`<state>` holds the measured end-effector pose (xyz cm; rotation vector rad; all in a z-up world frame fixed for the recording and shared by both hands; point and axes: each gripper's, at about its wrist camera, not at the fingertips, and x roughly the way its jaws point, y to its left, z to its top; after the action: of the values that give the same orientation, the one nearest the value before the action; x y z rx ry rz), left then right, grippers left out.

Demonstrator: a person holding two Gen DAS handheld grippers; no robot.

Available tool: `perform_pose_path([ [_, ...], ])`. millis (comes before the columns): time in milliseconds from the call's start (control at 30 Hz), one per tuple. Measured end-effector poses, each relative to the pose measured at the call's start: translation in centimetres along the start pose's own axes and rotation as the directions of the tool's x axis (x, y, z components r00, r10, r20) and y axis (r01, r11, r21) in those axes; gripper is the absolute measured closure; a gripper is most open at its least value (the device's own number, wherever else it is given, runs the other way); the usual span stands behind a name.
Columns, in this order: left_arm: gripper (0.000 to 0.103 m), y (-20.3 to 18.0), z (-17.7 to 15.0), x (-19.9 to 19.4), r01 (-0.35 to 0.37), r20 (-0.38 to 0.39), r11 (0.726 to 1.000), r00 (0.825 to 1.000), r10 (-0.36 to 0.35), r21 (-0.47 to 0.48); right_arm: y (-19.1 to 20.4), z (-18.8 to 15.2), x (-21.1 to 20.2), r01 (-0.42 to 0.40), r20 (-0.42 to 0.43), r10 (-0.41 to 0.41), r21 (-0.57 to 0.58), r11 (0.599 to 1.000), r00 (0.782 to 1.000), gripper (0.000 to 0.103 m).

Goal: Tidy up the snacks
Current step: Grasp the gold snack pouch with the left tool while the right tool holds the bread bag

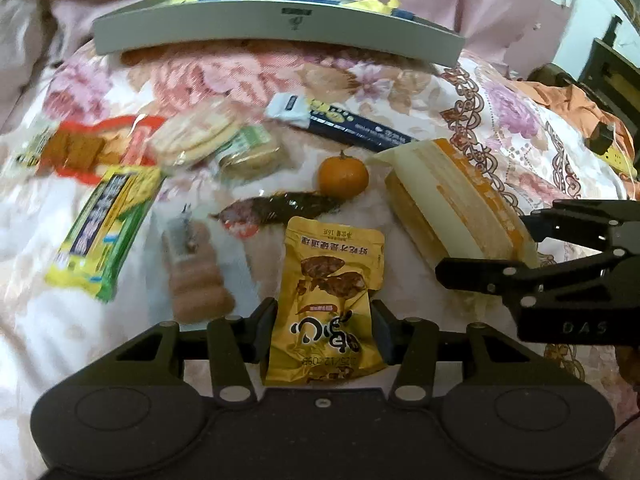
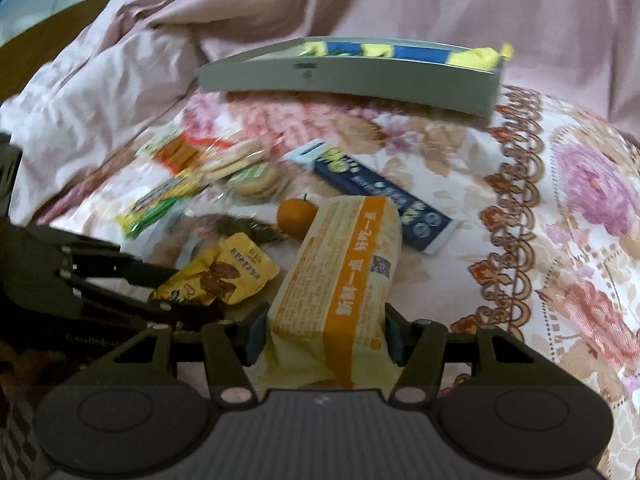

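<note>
My left gripper (image 1: 324,330) clamps the gold pouch (image 1: 326,300), my right gripper (image 2: 326,330) the orange pack (image 2: 344,276), both bound for the grey tray (image 1: 280,28) at twelve o'clock.

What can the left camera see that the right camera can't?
Only the left wrist view shows the stacked brown cookies and the dark furniture at far right. Only the right wrist view shows the QR code on the orange pack. Both show the gold pouch between the left gripper's fingers, the orange pack between the right gripper's, the mandarin and the gray tray.
</note>
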<state>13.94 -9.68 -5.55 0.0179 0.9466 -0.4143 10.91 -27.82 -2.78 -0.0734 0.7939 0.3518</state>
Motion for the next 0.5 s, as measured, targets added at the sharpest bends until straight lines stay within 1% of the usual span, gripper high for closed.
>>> perform_pose_path([
  [67, 0.049, -0.1, -0.1, 0.0, -0.007, -0.006, 1.0, 1.0, 0.007, 0.02, 0.3, -0.1, 0.2, 0.013, 0.004, -0.013, -0.015, 1.0, 1.0, 0.039],
  [133, 0.048, -0.4, 0.1, 0.2, -0.015, -0.013, 0.999, 1.0, 0.015, 0.045, 0.0, -0.1, 0.4, 0.012, 0.015, -0.013, 0.012, 1.0, 1.0, 0.035],
  [200, 0.044, -0.8, 0.2, 0.5, -0.021, -0.029, 0.996, 0.999, 0.024, 0.083, -0.3, -0.1, 0.6, 0.001, 0.023, -0.002, 0.041, 0.999, 1.0, 0.034],
  [267, 0.038, -1.2, 0.1, 0.8, -0.023, -0.037, 0.992, 0.999, 0.028, 0.124, -0.6, 0.0, 0.7, -0.002, 0.04, -0.001, 0.061, 0.998, 0.999, 0.032],
  [300, 0.038, -1.4, 0.1, 0.8, -0.025, -0.037, 0.99, 0.999, 0.031, 0.141, -0.7, 0.0, 0.9, -0.003, 0.044, 0.0, 0.069, 0.998, 0.999, 0.032],
  [400, 0.038, -1.5, 0.0, 0.9, -0.029, -0.033, 0.988, 0.999, 0.034, 0.155, -1.0, 0.1, 1.5, 0.0, 0.044, -0.004, 0.091, 0.996, 0.999, 0.031],
  [467, 0.044, -1.4, 0.0, 0.9, -0.036, -0.031, 0.987, 0.999, 0.041, 0.155, -1.2, 0.0, 1.9, 0.001, 0.03, -0.005, 0.114, 0.994, 1.0, 0.03],
  [500, 0.044, -1.3, 0.1, 0.9, -0.036, -0.032, 0.987, 0.999, 0.041, 0.158, -1.3, 0.0, 2.0, -0.001, 0.022, -0.002, 0.126, 0.992, 1.0, 0.03],
])
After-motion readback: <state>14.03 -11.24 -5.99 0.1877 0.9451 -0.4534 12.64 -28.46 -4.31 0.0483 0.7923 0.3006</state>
